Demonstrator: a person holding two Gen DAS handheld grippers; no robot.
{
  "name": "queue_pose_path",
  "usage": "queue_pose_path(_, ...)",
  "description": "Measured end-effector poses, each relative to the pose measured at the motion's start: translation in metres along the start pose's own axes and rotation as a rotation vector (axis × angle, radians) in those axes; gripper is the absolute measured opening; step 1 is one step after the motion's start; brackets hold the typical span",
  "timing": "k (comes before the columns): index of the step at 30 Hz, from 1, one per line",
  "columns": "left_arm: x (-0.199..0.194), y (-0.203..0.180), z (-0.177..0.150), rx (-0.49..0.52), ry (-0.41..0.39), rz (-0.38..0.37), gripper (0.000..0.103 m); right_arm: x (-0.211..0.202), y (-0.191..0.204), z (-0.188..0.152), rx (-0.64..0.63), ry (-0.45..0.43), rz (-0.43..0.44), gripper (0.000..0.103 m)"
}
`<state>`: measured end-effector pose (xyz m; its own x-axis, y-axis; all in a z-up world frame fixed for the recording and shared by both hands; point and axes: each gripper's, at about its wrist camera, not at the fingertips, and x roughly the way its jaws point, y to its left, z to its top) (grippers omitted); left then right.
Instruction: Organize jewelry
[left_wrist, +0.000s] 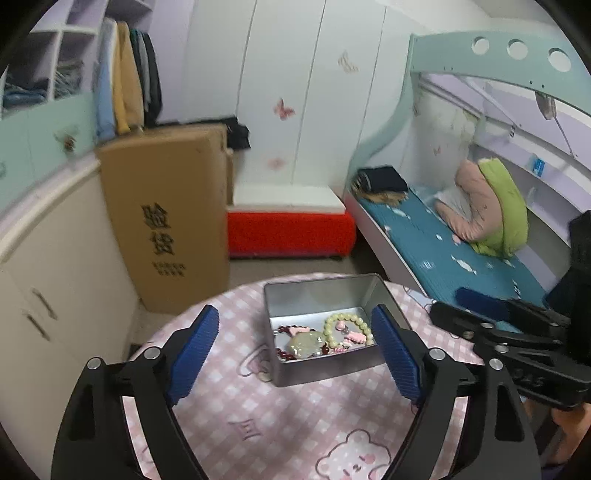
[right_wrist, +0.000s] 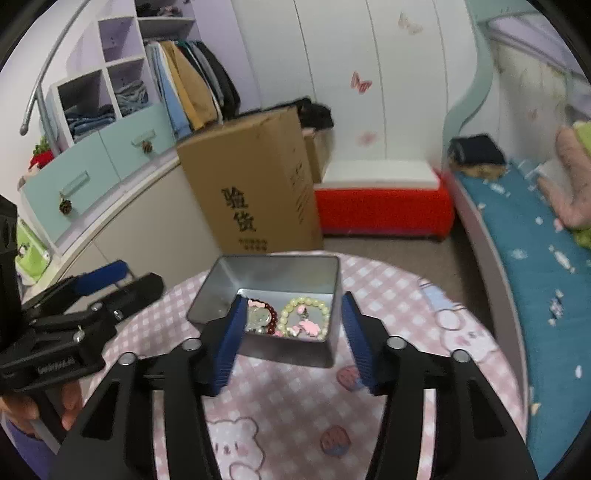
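Observation:
An open metal tin (left_wrist: 314, 293) (right_wrist: 273, 271) stands on the round table with the pink checked bear cloth (left_wrist: 277, 413) (right_wrist: 280, 391). Inside lie a pale bead bracelet (left_wrist: 345, 316) (right_wrist: 303, 301), a dark red bead string (left_wrist: 284, 355) (right_wrist: 273, 318) with a pale green pendant (left_wrist: 306, 343) (right_wrist: 256, 317), and pink charms (left_wrist: 356, 336) (right_wrist: 306, 326). My left gripper (left_wrist: 295, 314) hangs open in front of the tin, with nothing between its blue pads. My right gripper (right_wrist: 294, 298) is also open, nothing held, its tips at the tin's near rim. In the left wrist view the right gripper (left_wrist: 480, 321) shows at the right edge.
A tall cardboard box (left_wrist: 166, 214) (right_wrist: 255, 184) stands past the table, with a red storage bench (left_wrist: 291, 232) (right_wrist: 384, 206) beside it. A bed with a blue sheet (left_wrist: 443, 251) runs along the right. Cabinets (left_wrist: 55, 266) line the left. A hand (right_wrist: 70, 402) holds the left gripper's grip.

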<state>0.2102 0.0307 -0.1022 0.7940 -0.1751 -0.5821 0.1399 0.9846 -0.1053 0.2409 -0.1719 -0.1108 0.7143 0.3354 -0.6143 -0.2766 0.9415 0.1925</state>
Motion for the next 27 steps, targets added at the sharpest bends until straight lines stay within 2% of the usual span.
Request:
queue_pose_path(3, -0.028, -0.003, -0.001, -0.001, -0.039, 0.047, 0.088, -0.034, 0.01, -0.004, -0.024, -0.053, -0.029, 0.068)
queue_pose_path(7, -0.063, -0.009, -0.007, -0.017, -0.077, 0.036, 0.089, -0.076, 0.027, -0.014, -0.058, -0.117, -0.082, 0.074)
queue_pose_path(11, -0.095, -0.02, -0.017, -0.01, -0.116, 0.041, 0.09, -0.113, 0.043, -0.025, -0.076, -0.159, -0.094, 0.075)
queue_pose_path(13, -0.109, -0.027, -0.023, 0.008, -0.116, 0.048, 0.097, -0.127, 0.048, -0.03, -0.087, -0.175, -0.103, 0.079)
queue_pose_path(19, -0.147, -0.04, -0.033, 0.05, -0.186, 0.083, 0.096, -0.169, 0.062, -0.042, -0.111, -0.233, -0.132, 0.079)
queue_pose_path(27, -0.194, -0.052, -0.04, 0.058, -0.305, 0.142, 0.096, -0.212, 0.08, -0.048, -0.131, -0.307, -0.145, 0.079)
